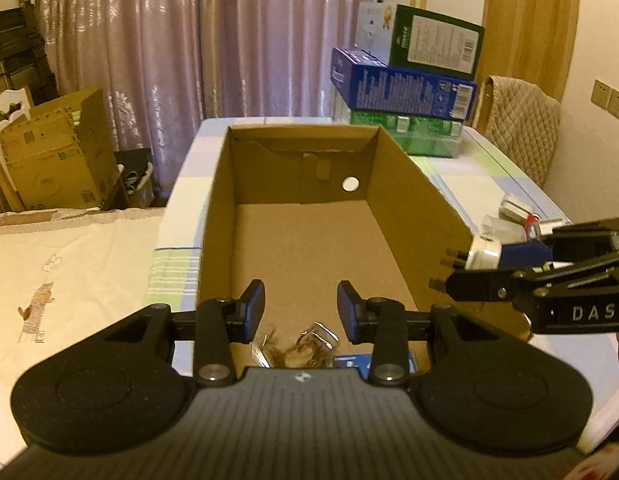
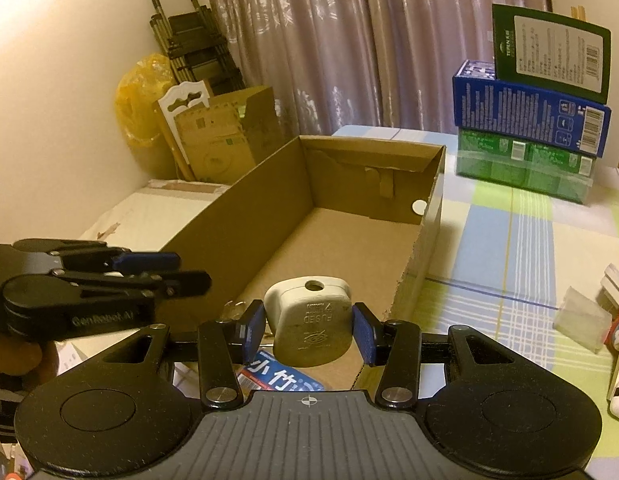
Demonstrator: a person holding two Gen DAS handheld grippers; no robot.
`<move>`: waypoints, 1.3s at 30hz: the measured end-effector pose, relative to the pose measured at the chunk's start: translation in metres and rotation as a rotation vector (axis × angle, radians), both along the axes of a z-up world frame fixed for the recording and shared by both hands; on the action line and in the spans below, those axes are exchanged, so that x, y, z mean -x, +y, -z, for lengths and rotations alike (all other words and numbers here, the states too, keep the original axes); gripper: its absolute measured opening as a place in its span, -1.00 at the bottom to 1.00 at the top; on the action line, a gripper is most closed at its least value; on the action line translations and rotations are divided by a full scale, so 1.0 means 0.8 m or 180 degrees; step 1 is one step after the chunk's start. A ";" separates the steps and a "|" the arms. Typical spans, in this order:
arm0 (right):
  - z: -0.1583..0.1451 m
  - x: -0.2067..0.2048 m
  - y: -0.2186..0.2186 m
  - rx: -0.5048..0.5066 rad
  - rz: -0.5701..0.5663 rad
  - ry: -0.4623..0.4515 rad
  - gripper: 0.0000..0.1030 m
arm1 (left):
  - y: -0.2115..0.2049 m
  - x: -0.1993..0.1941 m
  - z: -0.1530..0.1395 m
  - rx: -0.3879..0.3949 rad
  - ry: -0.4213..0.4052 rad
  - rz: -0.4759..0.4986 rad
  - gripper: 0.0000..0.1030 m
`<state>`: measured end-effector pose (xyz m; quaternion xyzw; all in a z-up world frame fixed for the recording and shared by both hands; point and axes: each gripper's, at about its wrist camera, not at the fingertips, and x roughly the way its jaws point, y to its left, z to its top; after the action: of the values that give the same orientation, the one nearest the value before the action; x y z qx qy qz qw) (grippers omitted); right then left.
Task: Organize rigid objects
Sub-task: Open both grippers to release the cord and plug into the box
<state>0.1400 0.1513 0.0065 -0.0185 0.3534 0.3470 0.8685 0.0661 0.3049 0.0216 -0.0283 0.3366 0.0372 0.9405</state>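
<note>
over the cardboard box (image 2: 349, 248), right claw (image 2: 307, 330) pinches plug (image 2: 309, 328); left claw (image 1: 300, 312) pressed together.

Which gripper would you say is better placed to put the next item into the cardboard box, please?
The right gripper: it already grips the white plug above the cardboard box, while the left gripper holds nothing.

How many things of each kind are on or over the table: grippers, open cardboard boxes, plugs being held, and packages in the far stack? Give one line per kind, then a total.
Grippers: 2, the left gripper and the right gripper
Open cardboard box: 1
Held white plug: 1
Stacked packages: 3, dark green carton, blue carton, bright green pack
Total: 7
</note>
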 end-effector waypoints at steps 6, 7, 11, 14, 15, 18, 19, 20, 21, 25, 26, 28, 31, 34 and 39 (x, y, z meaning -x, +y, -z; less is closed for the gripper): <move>0.001 -0.001 -0.004 -0.0008 0.0026 0.0013 -0.15 | 0.003 0.004 -0.009 -0.0011 -0.0055 -0.0048 -0.34; 0.001 -0.002 -0.004 -0.0005 0.0029 0.0013 -0.15 | 0.003 0.004 -0.009 -0.0014 -0.0060 -0.0054 -0.34; -0.001 -0.002 -0.005 -0.0056 0.0061 -0.0044 -0.15 | 0.003 0.005 -0.009 0.0014 -0.0060 -0.0053 -0.34; -0.007 -0.002 -0.008 -0.0087 0.0081 -0.0065 -0.12 | 0.002 0.007 -0.009 0.0019 -0.0068 -0.0044 -0.34; -0.008 -0.002 -0.011 -0.0103 0.0101 -0.0069 -0.08 | 0.001 0.008 -0.010 0.0016 -0.0070 -0.0050 -0.34; -0.011 0.001 -0.020 -0.0117 0.0153 -0.0077 0.03 | -0.001 0.011 -0.011 0.0026 -0.0083 -0.0052 -0.34; -0.012 0.001 -0.024 -0.0121 0.0165 -0.0078 0.05 | -0.003 0.012 -0.012 0.0032 -0.0089 -0.0051 -0.34; -0.012 0.003 -0.028 -0.0120 0.0174 -0.0080 0.05 | -0.004 0.012 -0.013 0.0035 -0.0093 -0.0046 -0.34; -0.013 0.004 -0.032 -0.0118 0.0181 -0.0081 0.07 | -0.005 0.013 -0.015 0.0038 -0.0099 -0.0043 -0.34; -0.018 0.012 -0.048 -0.0123 0.0230 -0.0095 0.09 | -0.017 0.018 -0.023 0.0044 -0.0129 -0.0025 -0.34; -0.019 0.015 -0.054 -0.0126 0.0250 -0.0099 0.10 | -0.020 0.019 -0.026 0.0049 -0.0137 -0.0024 -0.34; -0.023 0.020 -0.065 -0.0129 0.0292 -0.0110 0.12 | -0.028 0.022 -0.031 0.0053 -0.0151 -0.0004 -0.34; -0.030 0.030 -0.084 -0.0133 0.0350 -0.0151 0.15 | -0.042 0.026 -0.039 0.0064 -0.0163 0.0049 -0.34; -0.038 0.041 -0.105 -0.0103 0.0421 -0.0208 0.18 | -0.058 0.030 -0.048 0.0067 -0.0194 0.0084 -0.34; -0.048 0.057 -0.143 -0.0097 0.0548 -0.0254 0.22 | -0.084 0.034 -0.061 0.0110 -0.0241 0.0152 -0.33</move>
<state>0.0943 0.0368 0.0449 0.0113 0.3134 0.2754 0.9087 0.0387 0.2378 0.0706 -0.0379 0.3020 0.0079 0.9525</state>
